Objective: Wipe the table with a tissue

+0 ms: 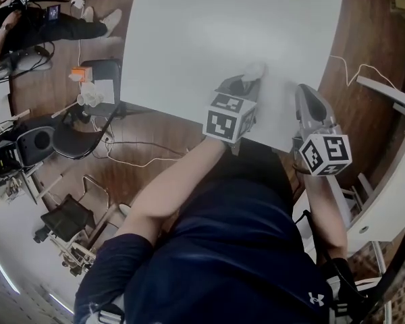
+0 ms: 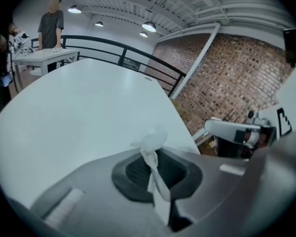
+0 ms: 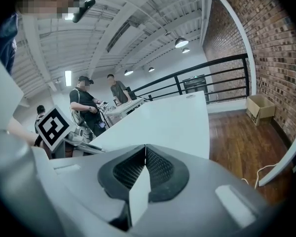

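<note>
While L claw point(image 1: 248, 81) pinches tissue point(image 1: 255, 71) over table point(image 1: 209, 32), R claw point(image 1: 306, 93) closed; shirt point(image 1: 243, 248) shows logo point(image 1: 316, 299).

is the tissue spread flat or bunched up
Bunched up: the tissue is pinched into a twisted strip between the left gripper's shut jaws, with a crumpled tuft poking out past their tips.

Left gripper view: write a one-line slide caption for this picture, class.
Left claw shut on a twisted white tissue, with the white table beyond.

The paper tissue point(image 2: 150, 141) looks crumpled, the table point(image 1: 209, 32) smooth and matt.
</note>
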{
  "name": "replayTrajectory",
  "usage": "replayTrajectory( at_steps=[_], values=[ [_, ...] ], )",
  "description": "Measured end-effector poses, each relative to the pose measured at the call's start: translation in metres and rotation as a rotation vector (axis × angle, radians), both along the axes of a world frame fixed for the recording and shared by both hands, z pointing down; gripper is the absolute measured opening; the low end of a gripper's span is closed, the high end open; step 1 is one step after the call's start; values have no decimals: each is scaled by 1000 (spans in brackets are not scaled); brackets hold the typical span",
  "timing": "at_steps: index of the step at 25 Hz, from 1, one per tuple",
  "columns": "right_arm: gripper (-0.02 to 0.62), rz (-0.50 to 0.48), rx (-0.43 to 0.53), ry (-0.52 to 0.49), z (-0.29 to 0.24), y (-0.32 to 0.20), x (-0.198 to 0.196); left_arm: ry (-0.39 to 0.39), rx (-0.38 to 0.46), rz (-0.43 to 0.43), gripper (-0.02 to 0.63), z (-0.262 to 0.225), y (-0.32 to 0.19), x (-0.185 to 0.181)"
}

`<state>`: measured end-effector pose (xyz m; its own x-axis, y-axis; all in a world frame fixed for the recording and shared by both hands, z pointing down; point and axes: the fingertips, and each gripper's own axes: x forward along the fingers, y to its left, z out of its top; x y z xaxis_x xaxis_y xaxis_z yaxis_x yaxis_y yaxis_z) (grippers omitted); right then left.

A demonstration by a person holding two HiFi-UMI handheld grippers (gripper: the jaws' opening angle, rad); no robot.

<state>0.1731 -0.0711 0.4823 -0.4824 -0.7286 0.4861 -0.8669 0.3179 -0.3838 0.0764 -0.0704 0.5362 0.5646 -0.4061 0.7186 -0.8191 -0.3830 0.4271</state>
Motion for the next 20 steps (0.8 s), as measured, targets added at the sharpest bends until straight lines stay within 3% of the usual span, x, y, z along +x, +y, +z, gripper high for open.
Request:
replayTrajectory(
  at_steps=[10, 16, 20],
  values=[
    [12, -4, 74, 2, -60, 16, -44, 116, 103, -58, 9, -99, 26, -72],
    [11, -4, 148, 14, -92, 21, -66, 179, 241, -63, 9, -153, 30, -109],
    [11, -22, 196, 13, -109, 31, -82, 205, 283, -75, 9, -169, 38, -128]
  ],
)
